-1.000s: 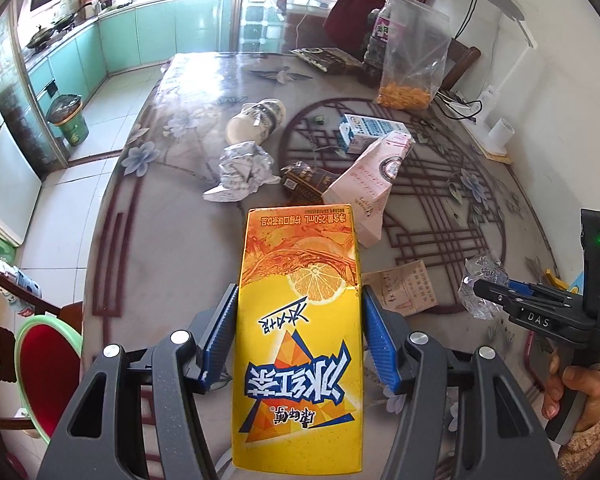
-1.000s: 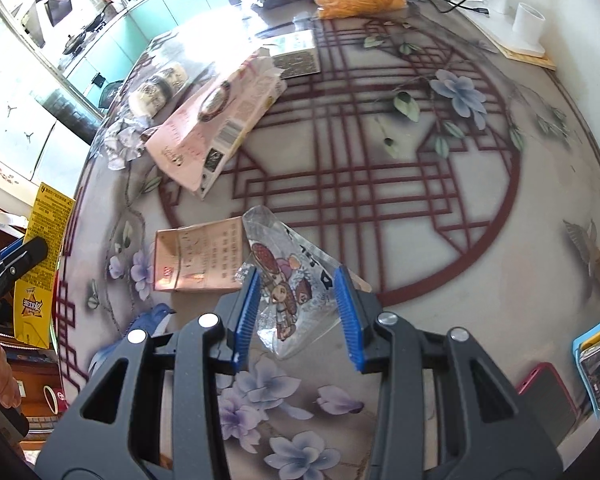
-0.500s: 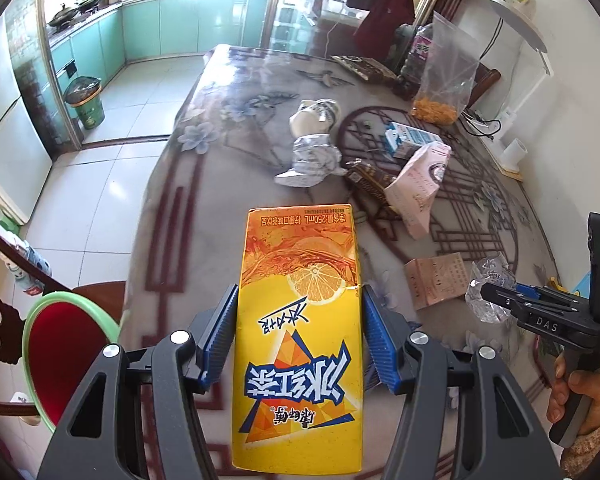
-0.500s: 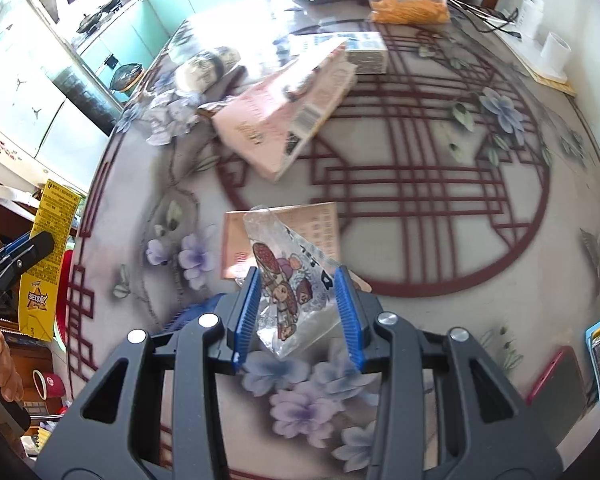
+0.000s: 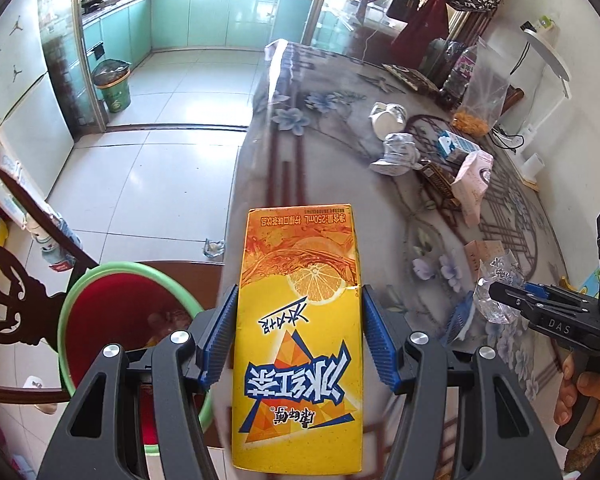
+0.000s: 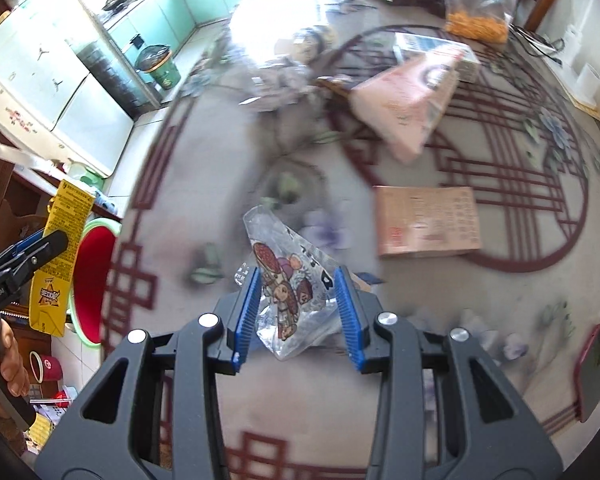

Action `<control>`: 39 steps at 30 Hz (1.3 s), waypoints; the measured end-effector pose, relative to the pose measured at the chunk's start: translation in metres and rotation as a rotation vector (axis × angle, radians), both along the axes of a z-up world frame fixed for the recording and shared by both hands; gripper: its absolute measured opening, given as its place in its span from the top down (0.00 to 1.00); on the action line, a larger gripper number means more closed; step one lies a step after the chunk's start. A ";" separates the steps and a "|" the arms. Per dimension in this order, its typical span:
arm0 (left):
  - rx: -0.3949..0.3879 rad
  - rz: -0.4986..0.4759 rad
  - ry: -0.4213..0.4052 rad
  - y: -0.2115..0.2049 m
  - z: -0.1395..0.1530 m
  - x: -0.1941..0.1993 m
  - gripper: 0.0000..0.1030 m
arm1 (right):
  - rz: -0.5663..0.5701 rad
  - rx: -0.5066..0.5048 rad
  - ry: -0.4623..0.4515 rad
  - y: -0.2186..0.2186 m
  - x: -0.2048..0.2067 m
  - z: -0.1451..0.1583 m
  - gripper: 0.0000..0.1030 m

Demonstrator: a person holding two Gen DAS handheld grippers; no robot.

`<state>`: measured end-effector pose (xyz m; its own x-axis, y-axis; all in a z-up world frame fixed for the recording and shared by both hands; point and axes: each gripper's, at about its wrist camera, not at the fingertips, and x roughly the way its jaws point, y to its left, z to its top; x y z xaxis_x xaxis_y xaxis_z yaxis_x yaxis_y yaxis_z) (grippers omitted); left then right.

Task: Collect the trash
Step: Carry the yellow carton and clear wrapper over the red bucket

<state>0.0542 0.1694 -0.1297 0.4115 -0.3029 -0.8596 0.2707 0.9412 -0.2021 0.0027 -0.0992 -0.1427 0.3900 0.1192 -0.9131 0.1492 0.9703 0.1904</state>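
The left tongs (image 5: 298,340) are clamped on a tall yellow and orange lemon-tea drink carton (image 5: 298,332), held above the edge of the patterned surface (image 5: 340,152), just beside a red basin with a green rim (image 5: 112,312) on the floor. The right tongs (image 6: 296,312) pinch a crumpled clear plastic wrapper with cartoon print (image 6: 288,280) over that surface. Behind it lie a flat pink paper box (image 6: 428,220) and a pale pink packet (image 6: 408,108).
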 end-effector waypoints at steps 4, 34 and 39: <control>-0.001 0.017 -0.001 0.025 -0.002 0.001 0.45 | 0.037 -0.002 -0.014 0.031 0.004 0.007 0.64; 0.024 0.145 0.043 0.107 -0.025 -0.010 0.45 | 0.268 0.009 -0.064 0.147 0.025 0.025 0.64; 0.030 0.159 0.051 0.112 -0.029 -0.011 0.45 | 0.284 0.012 -0.066 0.153 0.028 0.026 0.64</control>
<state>0.0432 0.2814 -0.1584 0.4077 -0.2112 -0.8884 0.1079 0.9772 -0.1828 0.0307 0.0537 -0.1164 0.3982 0.2432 -0.8845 -0.1415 0.9690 0.2027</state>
